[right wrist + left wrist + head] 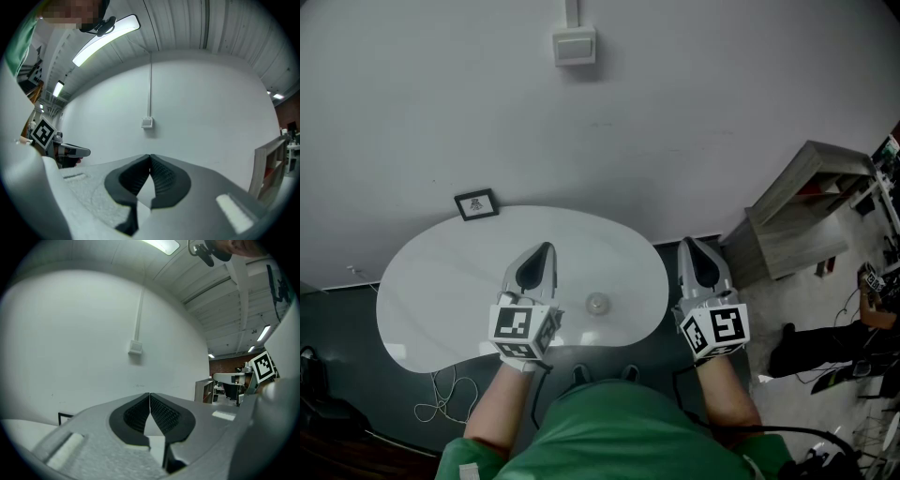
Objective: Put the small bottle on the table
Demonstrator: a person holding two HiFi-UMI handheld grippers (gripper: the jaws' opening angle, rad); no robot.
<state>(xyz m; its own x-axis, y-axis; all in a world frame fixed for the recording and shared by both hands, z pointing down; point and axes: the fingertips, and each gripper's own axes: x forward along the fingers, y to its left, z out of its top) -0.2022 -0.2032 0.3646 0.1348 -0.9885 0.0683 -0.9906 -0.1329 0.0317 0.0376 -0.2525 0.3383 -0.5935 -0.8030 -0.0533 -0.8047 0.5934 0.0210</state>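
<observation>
Left gripper view: my left gripper [149, 397] jaws fully together, empty. Right gripper [149, 158] jaws likewise together, gripping nothing. Small bottle [597, 303] stands near table [431, 281] front edge, between both grippers, touching neither.

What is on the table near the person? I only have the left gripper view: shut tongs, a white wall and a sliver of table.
Observer: The head view shows what looks like the small bottle, a pale round shape from above. It stands on the white table between the left tongs and the right tongs, and neither touches it.
Operator: Do the right tongs hold anything?
Observer: No. The right gripper view shows them shut, with nothing between them.
Operator: Are they over the table too?
Observer: In the head view they appear just past the table's right edge, not over its top.
</observation>
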